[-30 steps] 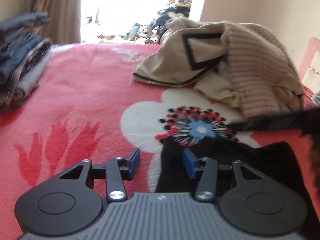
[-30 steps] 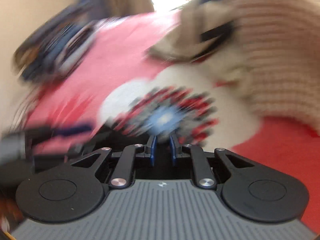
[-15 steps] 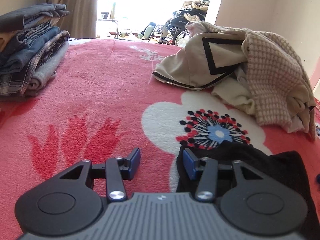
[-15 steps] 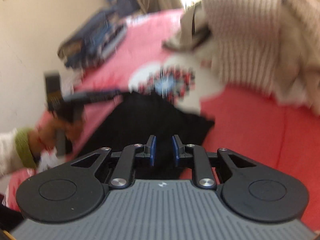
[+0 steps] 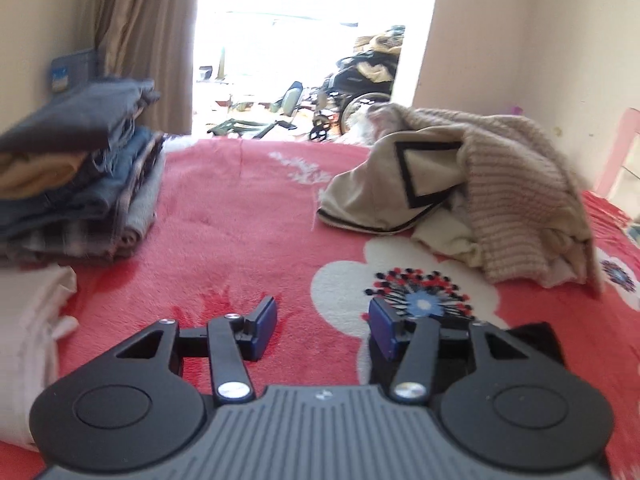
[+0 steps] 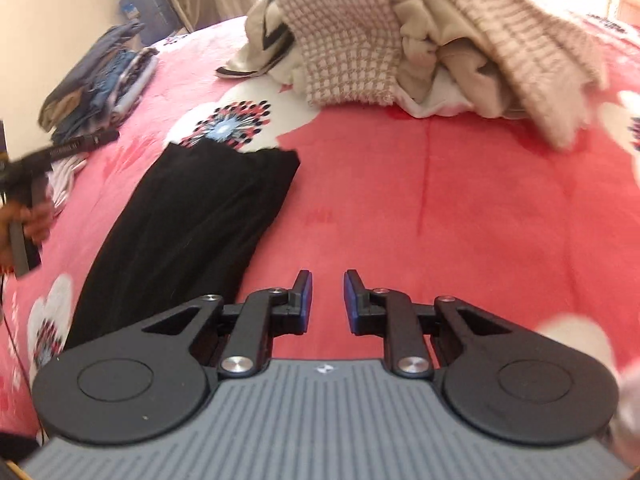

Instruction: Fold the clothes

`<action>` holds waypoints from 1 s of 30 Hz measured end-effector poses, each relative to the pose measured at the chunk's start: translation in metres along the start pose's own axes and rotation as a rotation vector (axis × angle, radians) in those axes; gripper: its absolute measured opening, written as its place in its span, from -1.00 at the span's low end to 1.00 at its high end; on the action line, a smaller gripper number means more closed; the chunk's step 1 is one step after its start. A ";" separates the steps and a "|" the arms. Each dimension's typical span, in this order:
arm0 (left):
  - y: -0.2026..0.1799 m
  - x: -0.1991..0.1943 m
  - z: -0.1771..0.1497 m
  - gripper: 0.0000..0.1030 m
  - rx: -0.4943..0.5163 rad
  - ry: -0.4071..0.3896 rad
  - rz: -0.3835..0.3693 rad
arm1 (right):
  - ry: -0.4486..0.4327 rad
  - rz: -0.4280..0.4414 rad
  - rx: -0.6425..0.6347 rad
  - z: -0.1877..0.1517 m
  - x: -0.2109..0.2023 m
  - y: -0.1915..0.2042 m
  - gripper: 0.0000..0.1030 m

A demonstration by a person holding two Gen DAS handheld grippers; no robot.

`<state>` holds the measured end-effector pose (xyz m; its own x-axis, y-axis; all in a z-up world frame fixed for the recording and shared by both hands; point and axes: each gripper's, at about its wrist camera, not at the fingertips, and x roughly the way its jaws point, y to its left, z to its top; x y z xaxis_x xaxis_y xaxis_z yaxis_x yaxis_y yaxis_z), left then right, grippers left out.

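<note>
We are hovering over the red floral plush bed blanket (image 6: pixel 440 208) with the left tool (image 5: pixel 322 326) opening on nothing and the right tool (image 6: pixel 327 300) slightly parted, also empty. The long folded black garment (image 6: pixel 192 224) is lying flat just left of the right tool, looking partly folded. A neat stack of folded denim and grey clothes (image 5: pixel 76 184) is sitting done, while the loose heap of beige and pink knitted clothes (image 6: pixel 420 32) is waiting unfolded.

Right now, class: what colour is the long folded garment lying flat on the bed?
Plain black garment, with no pattern; it shows best in the right wrist view, on the red floral blanket.
</note>
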<state>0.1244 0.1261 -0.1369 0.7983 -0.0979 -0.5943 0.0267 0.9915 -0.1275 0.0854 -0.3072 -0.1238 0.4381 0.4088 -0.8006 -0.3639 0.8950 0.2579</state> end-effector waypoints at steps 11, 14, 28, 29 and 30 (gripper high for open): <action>-0.017 -0.131 -0.102 0.19 0.091 0.415 -0.427 | 0.134 0.190 0.024 -0.140 -0.076 0.091 -0.41; -0.020 -0.142 -0.150 0.17 0.087 0.551 -0.474 | 0.174 0.225 0.108 -0.180 -0.068 0.101 -0.41; -0.011 -0.154 -0.223 0.13 -0.026 0.789 -0.656 | 0.104 0.217 0.284 -0.207 -0.041 0.097 -0.22; -0.013 -0.153 -0.227 0.13 -0.029 0.801 -0.673 | 0.097 0.231 0.304 -0.210 -0.039 0.095 -0.20; -0.015 -0.152 -0.232 0.13 -0.028 0.812 -0.685 | 0.091 0.245 0.324 -0.212 -0.036 0.092 -0.18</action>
<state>-0.1367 0.1060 -0.2288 -0.0233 -0.6730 -0.7393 0.2962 0.7017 -0.6480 -0.1381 -0.2770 -0.1853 0.2913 0.6121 -0.7352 -0.1645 0.7891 0.5918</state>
